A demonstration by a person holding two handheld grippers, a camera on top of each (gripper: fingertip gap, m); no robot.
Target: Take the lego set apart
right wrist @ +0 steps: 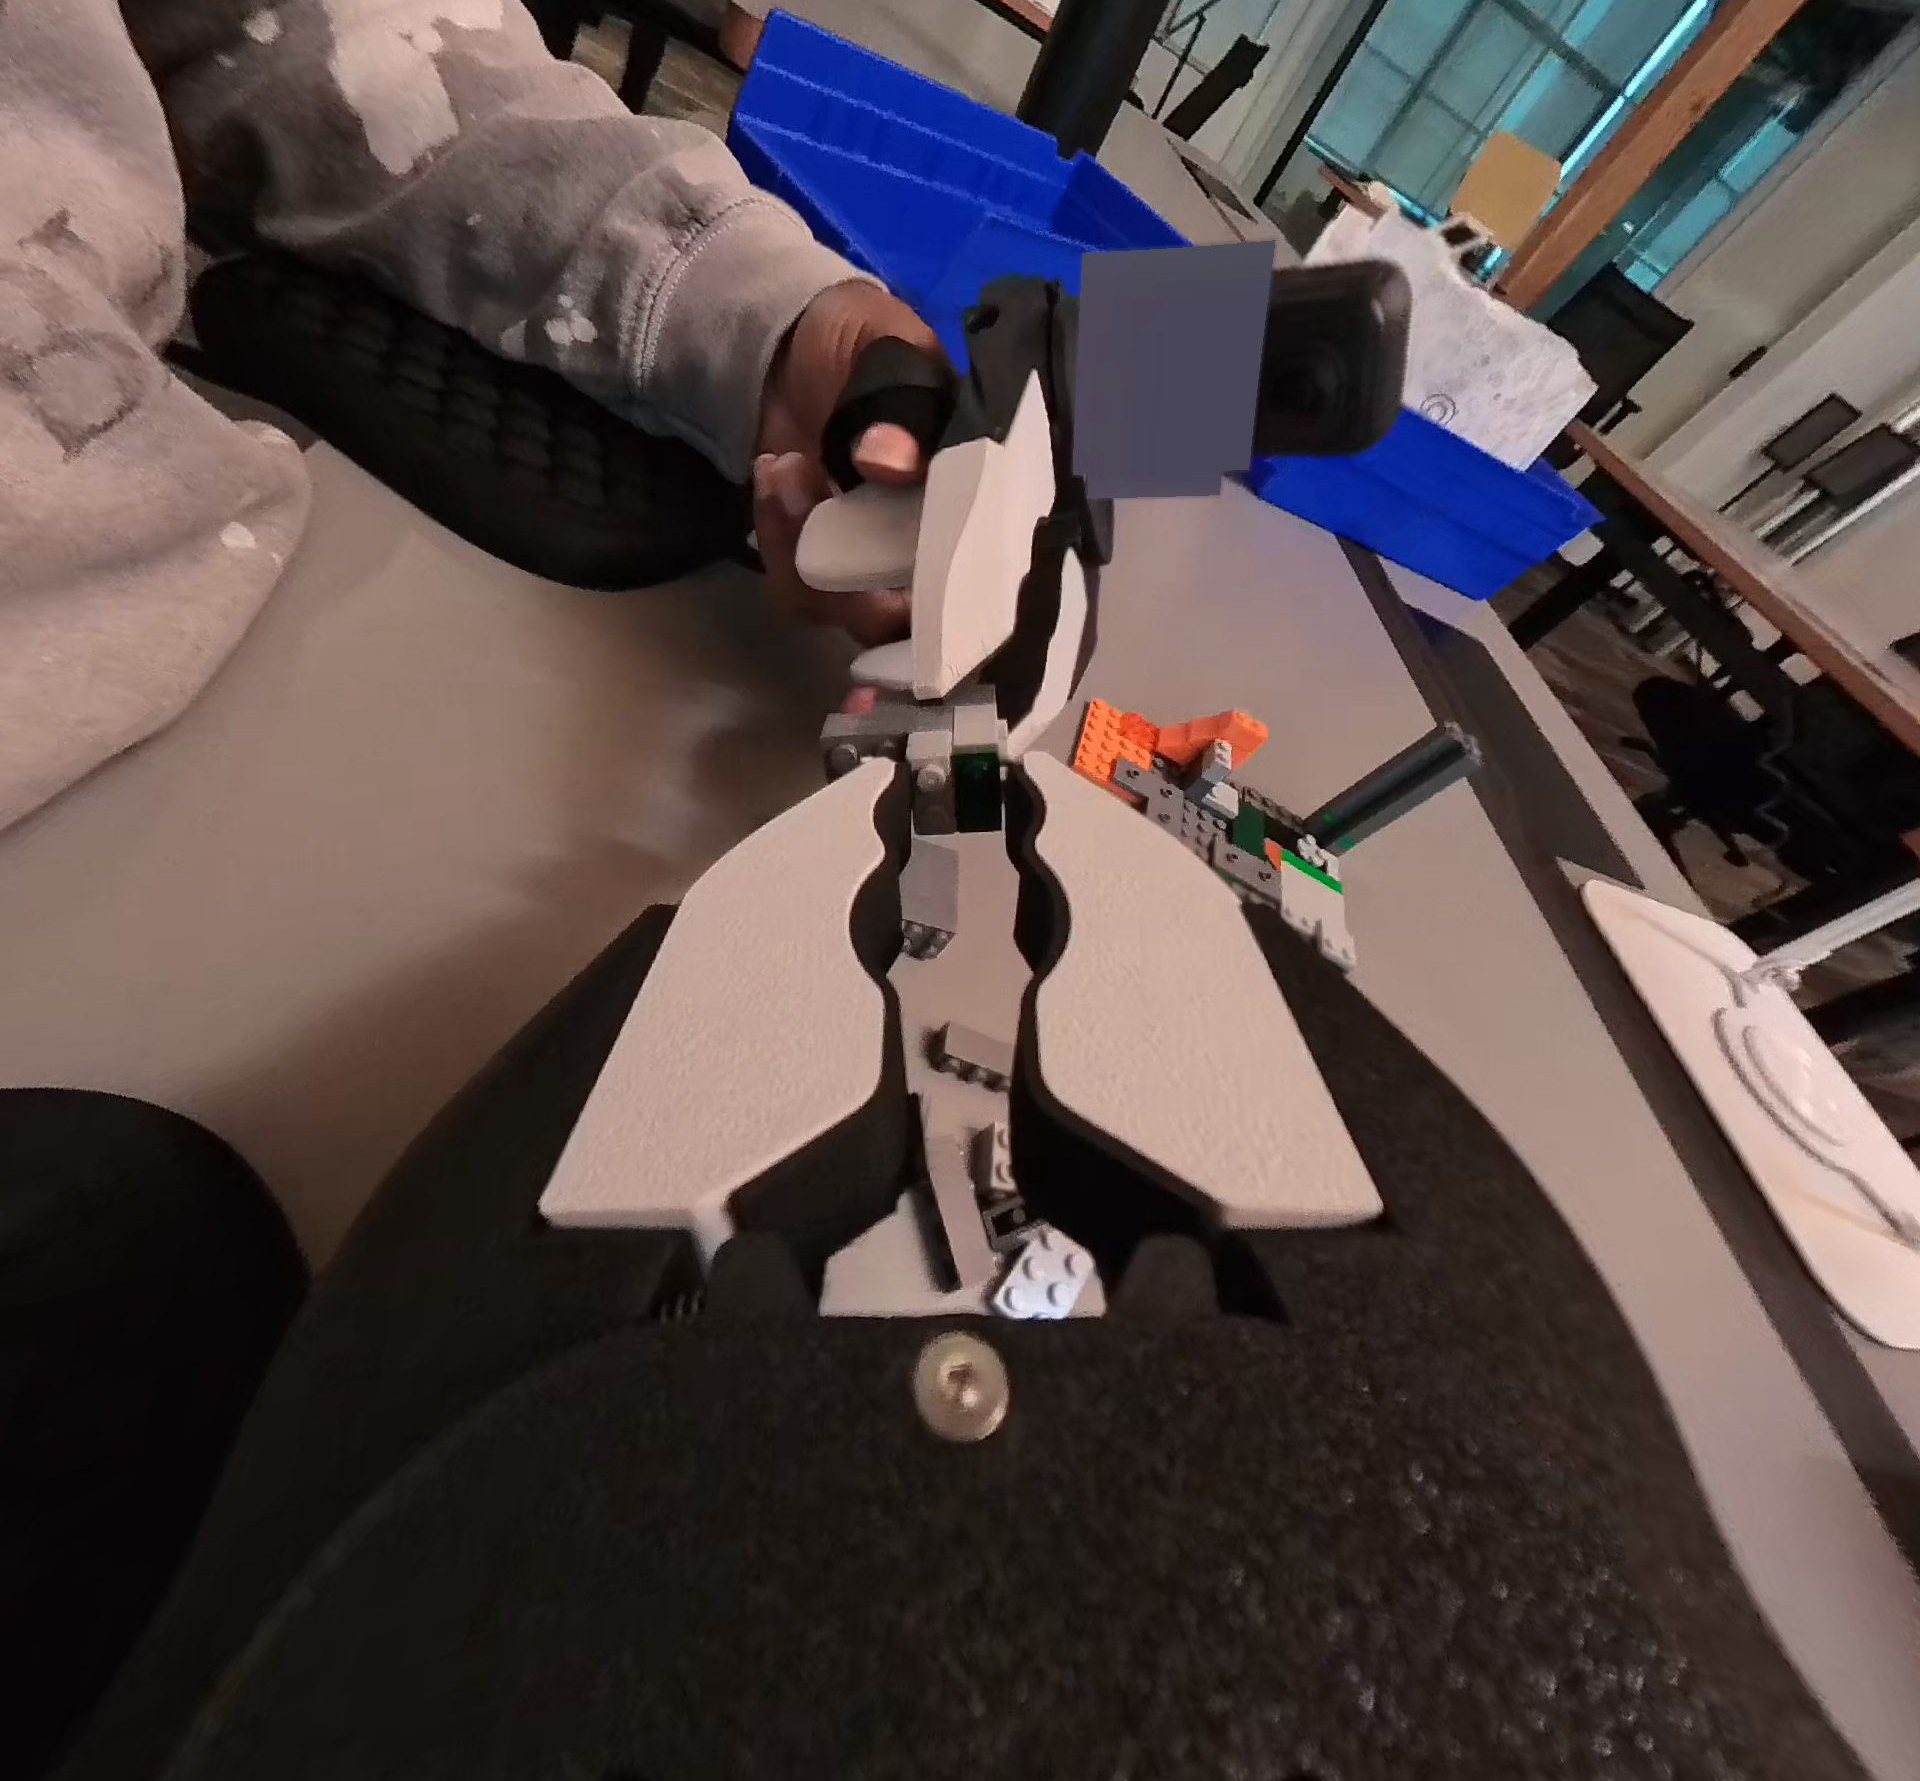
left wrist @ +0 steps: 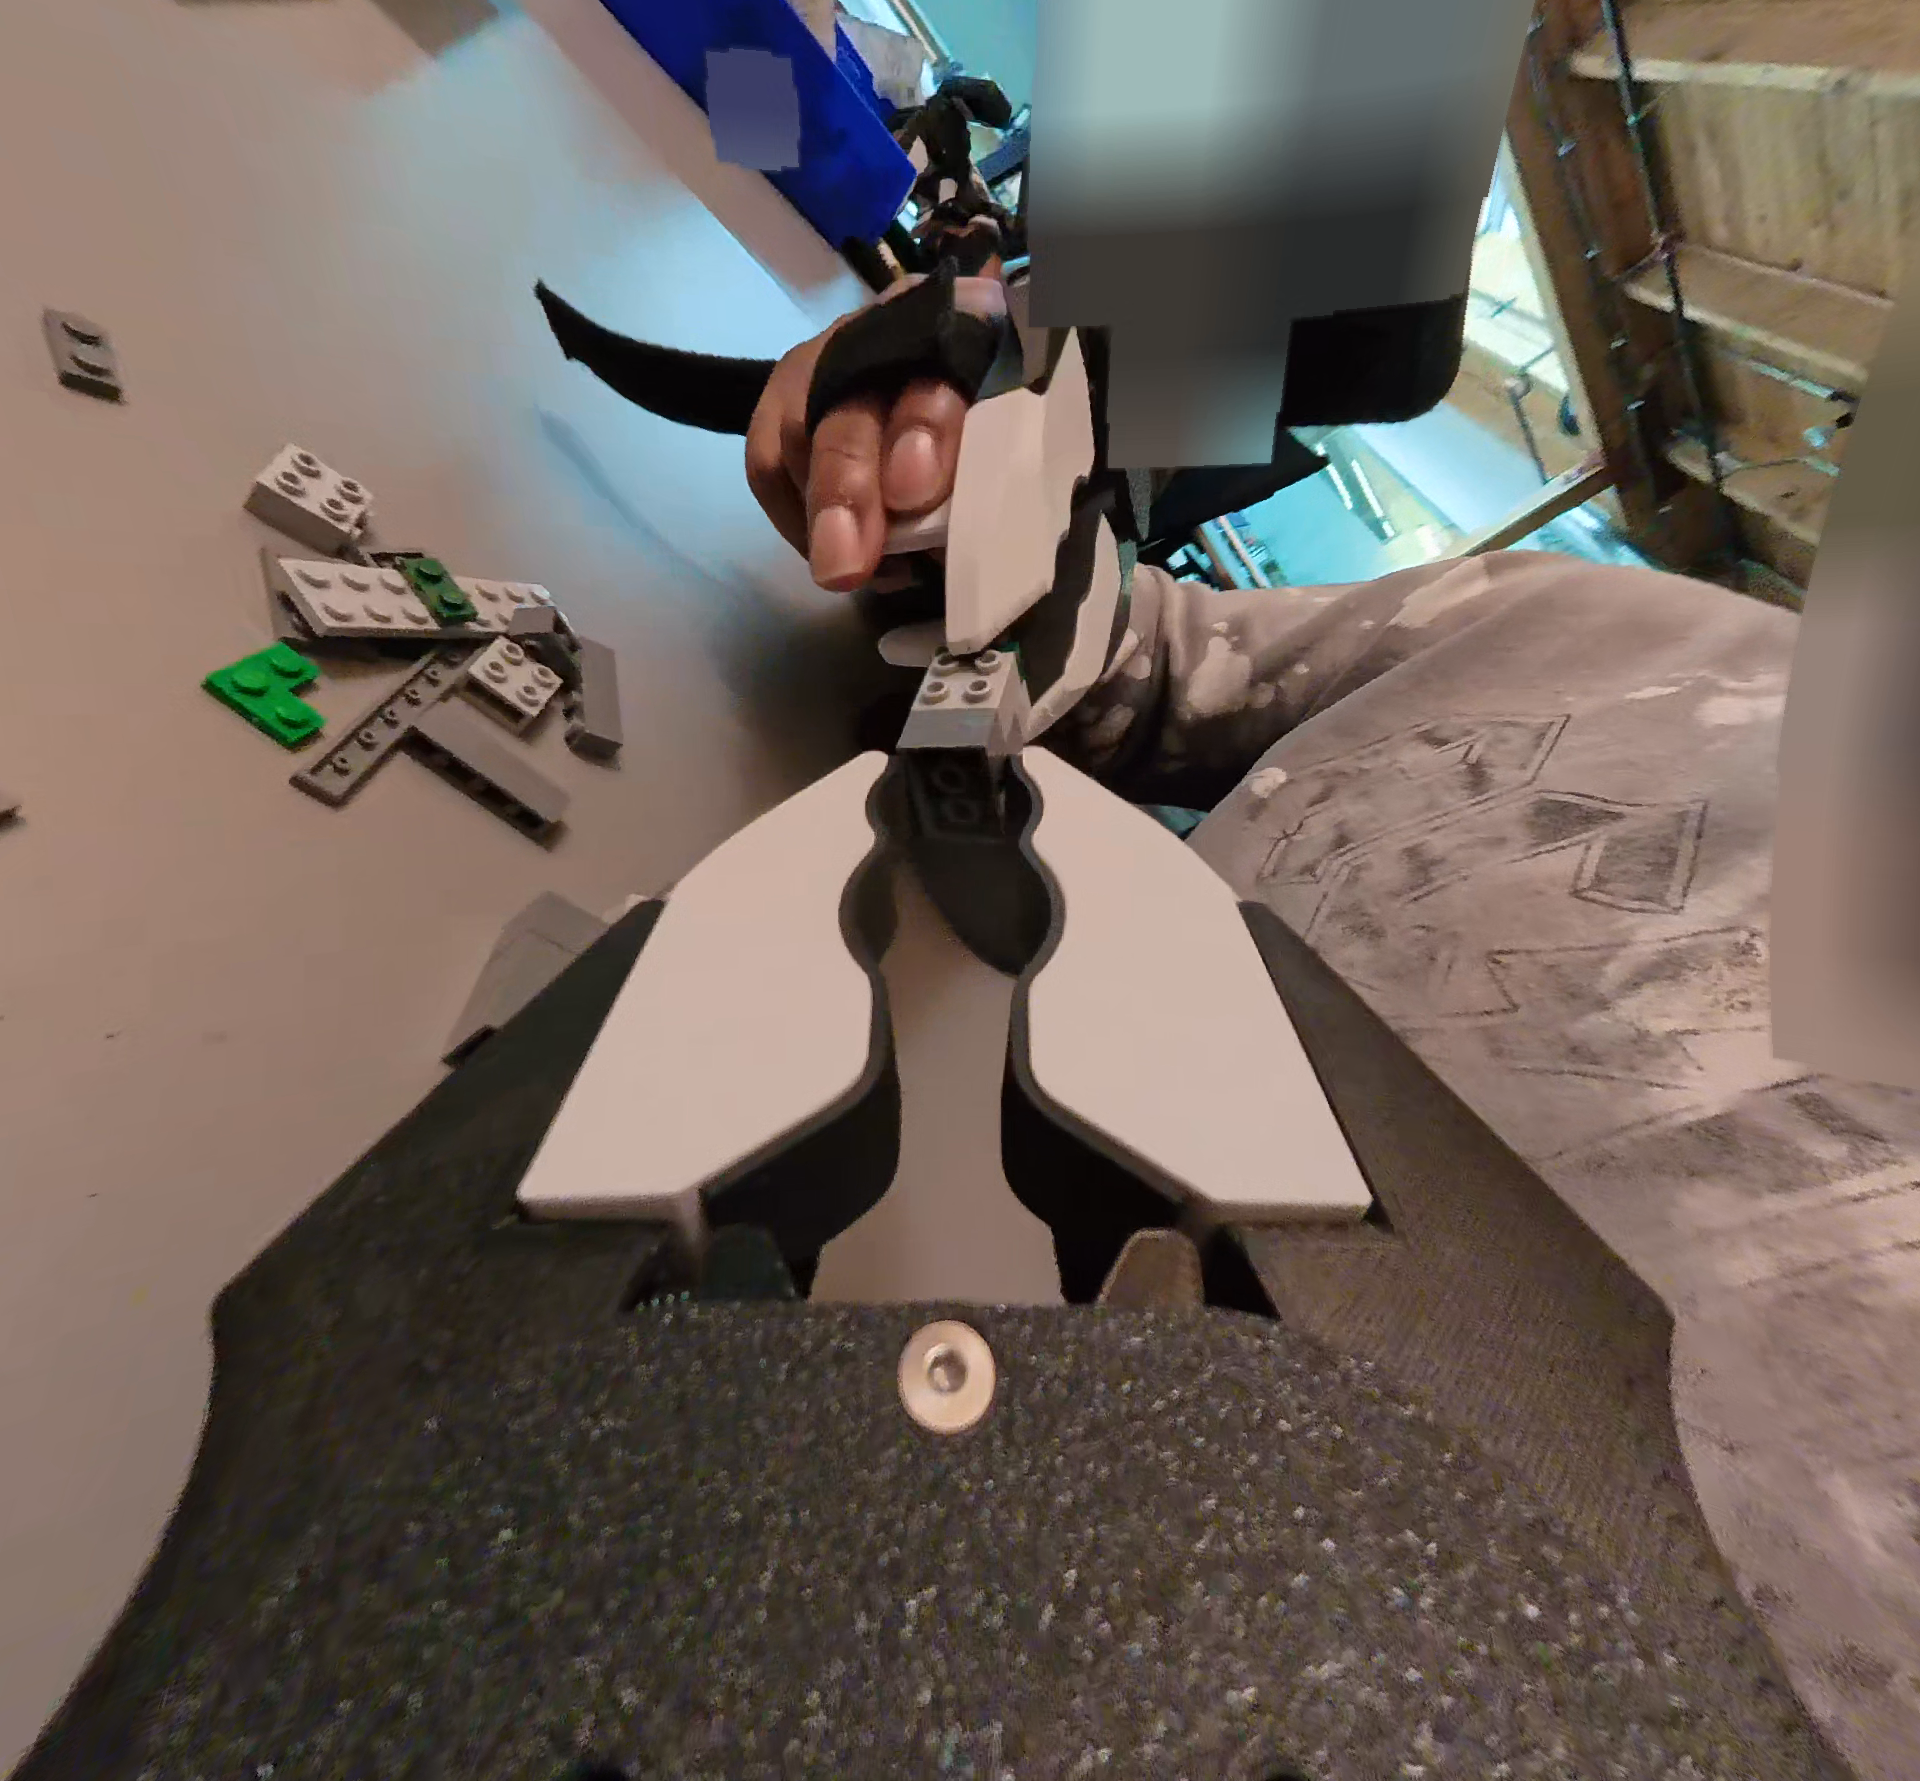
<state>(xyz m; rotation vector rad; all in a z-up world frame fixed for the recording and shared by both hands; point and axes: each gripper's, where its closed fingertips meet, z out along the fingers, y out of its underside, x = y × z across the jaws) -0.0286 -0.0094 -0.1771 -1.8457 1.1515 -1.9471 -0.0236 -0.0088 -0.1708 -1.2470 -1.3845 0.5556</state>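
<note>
The left gripper (left wrist: pixel 951 781) has its jaws drawn nearly together on the dark end of a small lego assembly (left wrist: pixel 956 744), held up above the grey tabletop (left wrist: pixel 312 225). The right gripper (right wrist: pixel 956 775) meets it from the opposite side, its jaws likewise closed on the same lego assembly (right wrist: pixel 951 781), so the two grippers face each other tip to tip with the piece clamped between them. The assembly shows a light grey studded brick on top, with dark grey and dark green parts beneath. In the left wrist view a hand (left wrist: pixel 862 453) with a black strap across its fingers grips the handle of the far gripper, and a pale spattered sleeve (left wrist: pixel 1299 651) runs behind it. On the tabletop to the left lies a pile of loose grey pieces (left wrist: pixel 436 640) with a bright green plate (left wrist: pixel 265 692) beside it, and one dark grey plate (left wrist: pixel 81 355) well apart. A blue bin (left wrist: pixel 727 38) sits at the far edge. In the right wrist view a larger orange, grey and green lego build (right wrist: pixel 1216 796) rests on the tabletop beyond the grippers.
</note>
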